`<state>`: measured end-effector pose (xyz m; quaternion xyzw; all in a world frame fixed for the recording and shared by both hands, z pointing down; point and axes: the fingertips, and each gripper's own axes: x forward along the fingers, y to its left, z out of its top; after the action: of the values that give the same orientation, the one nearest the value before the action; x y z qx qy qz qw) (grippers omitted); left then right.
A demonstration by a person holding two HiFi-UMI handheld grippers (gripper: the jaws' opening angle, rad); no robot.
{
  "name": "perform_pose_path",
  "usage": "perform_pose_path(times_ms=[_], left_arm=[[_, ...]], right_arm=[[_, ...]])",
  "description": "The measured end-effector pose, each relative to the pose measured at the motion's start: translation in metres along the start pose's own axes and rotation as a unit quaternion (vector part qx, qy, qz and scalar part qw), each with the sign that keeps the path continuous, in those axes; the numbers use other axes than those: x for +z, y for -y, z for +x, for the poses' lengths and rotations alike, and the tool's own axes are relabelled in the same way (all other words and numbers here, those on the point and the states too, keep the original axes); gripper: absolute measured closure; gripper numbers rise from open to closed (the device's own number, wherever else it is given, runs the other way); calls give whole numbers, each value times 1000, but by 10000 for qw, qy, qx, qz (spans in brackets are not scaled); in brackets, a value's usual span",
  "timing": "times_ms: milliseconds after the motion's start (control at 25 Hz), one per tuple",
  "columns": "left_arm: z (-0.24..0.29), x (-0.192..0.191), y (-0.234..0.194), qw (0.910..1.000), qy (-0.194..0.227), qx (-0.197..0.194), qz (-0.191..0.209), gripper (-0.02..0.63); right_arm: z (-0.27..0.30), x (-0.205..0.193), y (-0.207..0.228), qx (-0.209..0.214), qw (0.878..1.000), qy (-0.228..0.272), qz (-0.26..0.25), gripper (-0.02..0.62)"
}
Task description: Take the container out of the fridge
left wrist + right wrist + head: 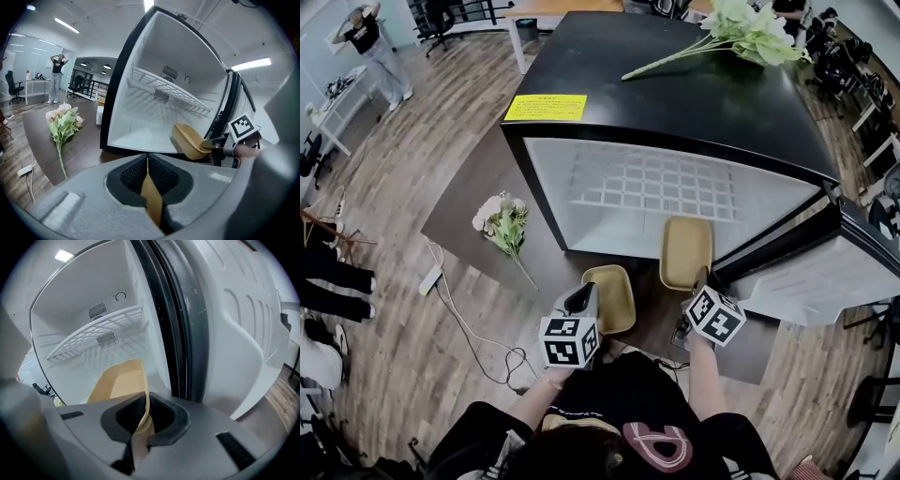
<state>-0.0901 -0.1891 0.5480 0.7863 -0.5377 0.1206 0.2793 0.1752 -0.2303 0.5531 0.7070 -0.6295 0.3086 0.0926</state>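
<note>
Head view, fridge at 12 o'clock with its door swung open toward 3 o'clock. Two tan containers, one per tool.

The left tool is clenched on the thin rim of the left container. This one lies wholly outside the fridge, over the dark mat at about 6 o'clock of the opening.

The right tool is likewise clamped on the near rim of the right container. This one lies at 12 o'clock from that tool, its long axis running 12 to 6. Its far end sits across the fridge's front sill and its near end juts out.

Judged from this, the coming move is a straight pull toward 6 o'clock along that axis, by the right hand, which already holds it.

Count: two tools, two containers, one wire shelf (bare), two flower bunches (top bunch on the fridge, floor bunch on the mat).
</note>
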Motion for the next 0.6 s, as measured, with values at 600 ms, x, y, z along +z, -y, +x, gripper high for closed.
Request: perform_pose_path(times_ms=[600], left_arm=[[-15,-19,12,9999,3,110,-26,592]], right_arm=[[-24,-33,18,32,9998,-201,24,565]])
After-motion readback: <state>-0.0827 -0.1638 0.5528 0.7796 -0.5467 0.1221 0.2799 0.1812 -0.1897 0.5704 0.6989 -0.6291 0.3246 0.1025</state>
